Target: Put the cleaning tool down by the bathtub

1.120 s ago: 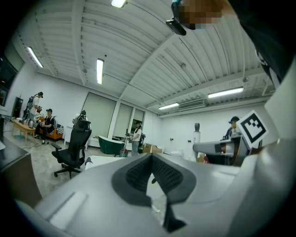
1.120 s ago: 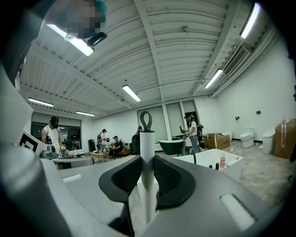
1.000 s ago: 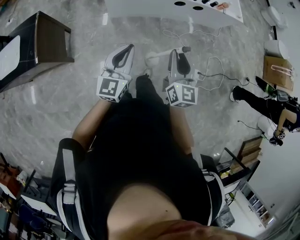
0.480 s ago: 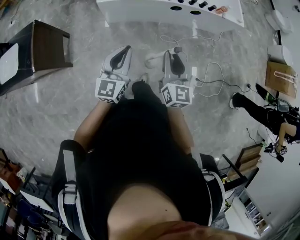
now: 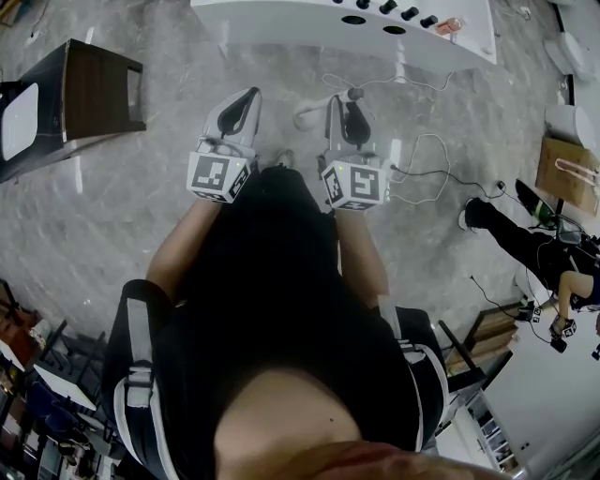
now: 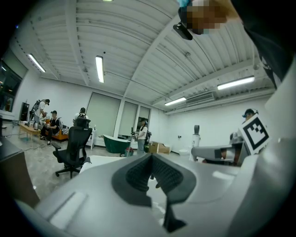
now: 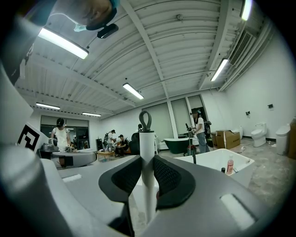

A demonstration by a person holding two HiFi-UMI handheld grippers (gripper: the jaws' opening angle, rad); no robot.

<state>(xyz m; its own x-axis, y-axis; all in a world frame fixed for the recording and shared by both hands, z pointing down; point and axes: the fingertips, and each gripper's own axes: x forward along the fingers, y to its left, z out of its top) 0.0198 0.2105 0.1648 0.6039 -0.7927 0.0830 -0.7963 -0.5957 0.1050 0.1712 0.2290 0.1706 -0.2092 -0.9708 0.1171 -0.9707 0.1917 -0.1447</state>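
Clamping cleaning tool [image 7: 147, 143], right claw [image 5: 345, 105] near bathtub [image 5: 281, 21] rim; floor [image 5: 272, 80] between.

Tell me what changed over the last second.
The white bathtub now sits lower and fuller in the head view, so the person seems to have edged toward it, and both grippers have shifted slightly left. Nothing was taken or let go. The right gripper stays shut on the white handle of the cleaning tool. The left gripper stays shut and empty.

No text, label or number is readable anywhere.
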